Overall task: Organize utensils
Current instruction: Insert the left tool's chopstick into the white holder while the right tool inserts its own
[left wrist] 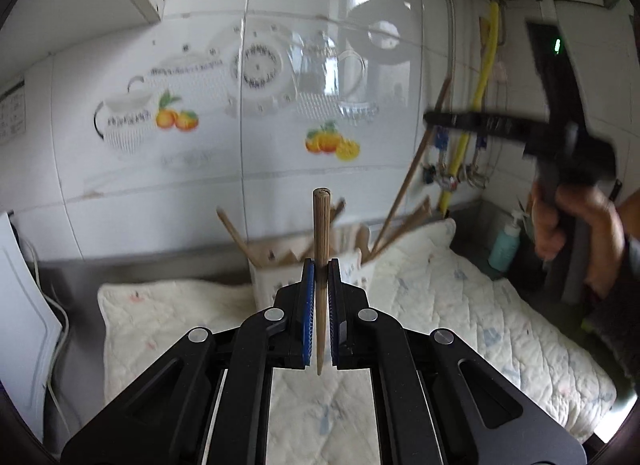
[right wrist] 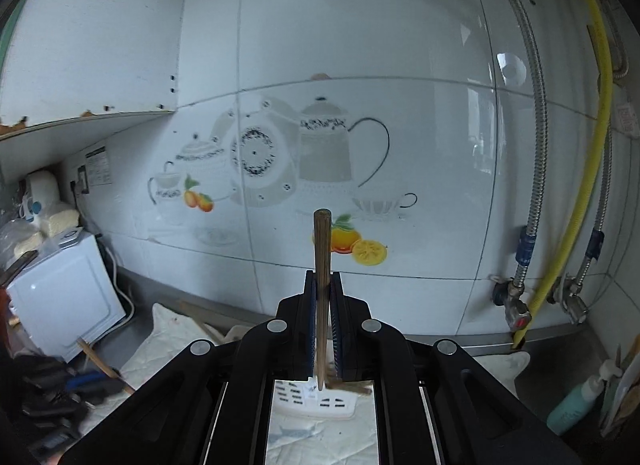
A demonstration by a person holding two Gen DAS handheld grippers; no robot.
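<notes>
Each claw, left (left wrist: 319, 265) and right (right wrist: 323, 277), pinches its own upright chopstick (left wrist: 321, 233) (right wrist: 322, 249) between its pads, thick end up.

Soft daylight fills the room, and the glossy wall tiles (left wrist: 320, 65) throw back pale window glare. Both views bow hard at their rims, with dark corners. In the left wrist view the right tool (left wrist: 436, 119) and the hand (left wrist: 572, 221) holding it are smeared by motion blur; the tile pictures there look soft, and sharper in the right wrist view.
</notes>
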